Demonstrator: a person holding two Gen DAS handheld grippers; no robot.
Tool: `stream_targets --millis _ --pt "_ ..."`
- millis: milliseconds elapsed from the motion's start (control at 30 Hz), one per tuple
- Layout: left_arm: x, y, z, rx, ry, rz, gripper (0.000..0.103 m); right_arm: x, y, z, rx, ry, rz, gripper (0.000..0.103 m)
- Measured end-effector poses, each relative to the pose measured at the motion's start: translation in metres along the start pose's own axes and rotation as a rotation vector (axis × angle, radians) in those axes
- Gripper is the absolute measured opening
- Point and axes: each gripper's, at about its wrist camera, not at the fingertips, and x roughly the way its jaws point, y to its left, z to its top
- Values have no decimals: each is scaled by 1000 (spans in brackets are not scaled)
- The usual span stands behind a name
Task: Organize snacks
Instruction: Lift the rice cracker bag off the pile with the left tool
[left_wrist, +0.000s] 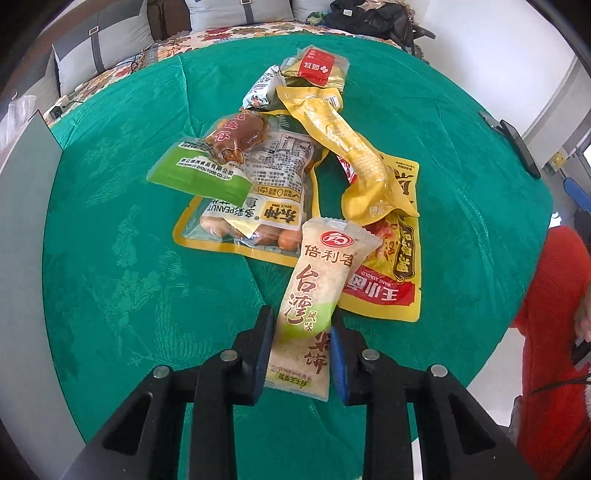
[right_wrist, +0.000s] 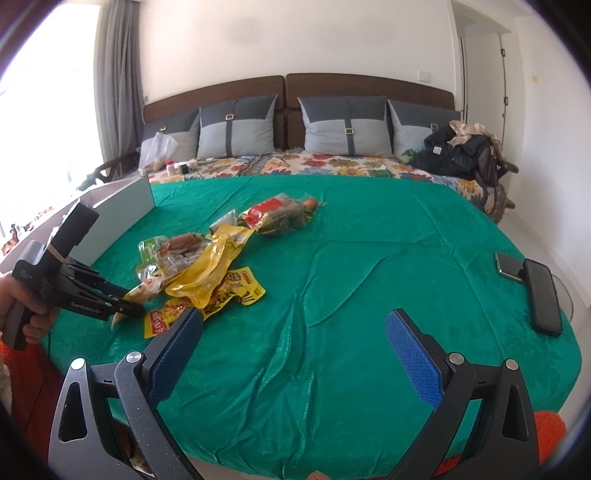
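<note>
My left gripper (left_wrist: 301, 325) is shut on a beige rice-cracker packet (left_wrist: 314, 295), holding its lower half between the blue pads. Behind it lies a pile of snacks on the green cloth (left_wrist: 110, 221): a peanut bag (left_wrist: 255, 206), a green-ended packet (left_wrist: 199, 173), a long yellow pouch (left_wrist: 347, 147), a yellow and red bag (left_wrist: 395, 269) and a red-labelled packet (left_wrist: 317, 66). In the right wrist view the left gripper (right_wrist: 122, 306) is at the pile's (right_wrist: 207, 273) near-left edge. My right gripper (right_wrist: 295, 321) is open and empty over bare cloth, right of the pile.
A grey box (right_wrist: 122, 206) stands at the table's left edge. A black case (right_wrist: 543, 295) and a phone (right_wrist: 508, 264) lie at the right edge. A separate snack packet (right_wrist: 284, 216) lies farther back. A bed with cushions is behind the table.
</note>
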Motion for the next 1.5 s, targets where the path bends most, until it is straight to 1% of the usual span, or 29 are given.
stream_targets --millis 167,233,300,333,400,433,467,500,533,700,800,833,867,900,933,1033,1100,1233,1300,1367,1433,1500 --pt "-7 -6 -22 -122 -17 -26 27 4 -6 0 37 19 -2 101" --pt "-8 -11 -28 -141 -32 -35 27 4 -5 0 35 20 -5 101" --pt "-6 -18 -33 -127 -40 -52 28 4 -4 -1 29 20 -6 101" --pt "-4 -21 -36 -117 -40 -61 30 5 -3 -1 25 22 -6 101" --pt "-6 -27 -38 -85 -50 -80 42 6 -2 -1 18 29 -5 101" --pt "-6 -29 -37 -75 -47 -100 52 7 -1 -2 14 31 -6 101" --pt "-6 -31 -37 -66 -41 -118 59 7 0 -2 10 33 -6 101" --pt "-6 -32 -35 -52 -38 -133 61 8 1 -3 5 34 -6 101" --pt "-5 -35 -34 -37 -41 -133 61 8 2 -3 1 34 -7 101" --pt "-7 -37 -34 -10 -66 -104 61 10 4 -5 -11 43 -13 101" --pt "-8 -38 -34 11 -73 -81 60 13 6 -7 -21 57 -15 101" --pt "-8 -40 -34 24 -77 -69 54 13 7 -7 -24 60 -16 101" --pt "-7 -42 -34 36 -78 -52 38 14 8 -8 -28 62 -16 101" --pt "-7 -43 -35 44 -74 -38 29 15 9 -8 -31 64 -16 101" --pt "-6 -43 -35 39 -73 -33 23 15 10 -8 -35 67 -15 101" --pt "-12 -33 -39 -19 -109 -6 22 19 12 -10 -45 81 -11 101" --pt "-21 -22 -40 -79 -148 24 22 22 13 -14 -49 101 -2 101" --pt "-42 8 -42 -190 -231 109 22 33 15 -21 -39 169 31 101" --pt "-46 23 -45 -235 -254 140 22 40 18 -23 -29 208 57 101" --pt "-46 34 -48 -261 -263 191 22 46 24 -21 -18 241 82 101" --pt "-41 45 -51 -280 -251 237 22 53 31 -16 -14 270 114 101" --pt "-33 56 -49 -325 -233 237 22 65 42 -10 -19 310 138 101"
